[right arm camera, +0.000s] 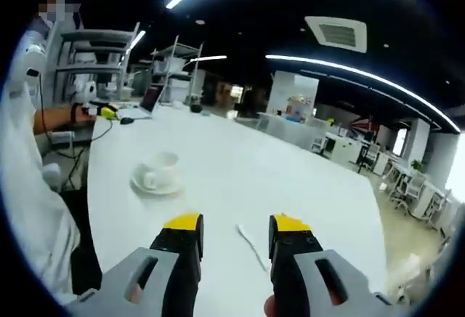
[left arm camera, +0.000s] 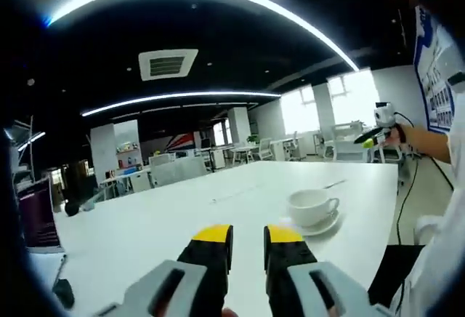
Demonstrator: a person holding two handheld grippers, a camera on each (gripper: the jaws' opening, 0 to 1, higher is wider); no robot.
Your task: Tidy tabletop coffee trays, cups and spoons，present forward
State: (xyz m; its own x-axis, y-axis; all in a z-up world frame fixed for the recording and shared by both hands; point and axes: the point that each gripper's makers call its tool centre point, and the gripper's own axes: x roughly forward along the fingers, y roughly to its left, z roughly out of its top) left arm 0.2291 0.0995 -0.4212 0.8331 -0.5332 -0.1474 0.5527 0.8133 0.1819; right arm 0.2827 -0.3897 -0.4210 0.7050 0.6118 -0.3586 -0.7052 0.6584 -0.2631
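Observation:
A white coffee cup (left arm camera: pixel 311 205) stands on its saucer (left arm camera: pixel 325 225) on the white table, a little ahead and to the right of my left gripper (left arm camera: pixel 249 238), whose yellow-tipped jaws are open and hold nothing. A spoon (left arm camera: pixel 334 184) lies further back on the table. In the right gripper view the same cup (right arm camera: pixel 161 166) and saucer (right arm camera: pixel 149 185) sit ahead to the left. The spoon (right arm camera: pixel 251 244) lies on the table just beyond the open, unloaded right gripper (right arm camera: pixel 237 231). The right gripper (left arm camera: pixel 372 139) shows far off in a hand; the left gripper (right arm camera: pixel 104 110) likewise.
A person in a white shirt (right arm camera: pixel 29 186) stands at the table's edge. A laptop (left arm camera: pixel 40 217) and a dark object (left arm camera: pixel 62 292) are at the table's left end, seen also as the laptop (right arm camera: pixel 149 102) and a mouse (right arm camera: pixel 127 121). Desks and chairs (left arm camera: pixel 254 151) stand beyond.

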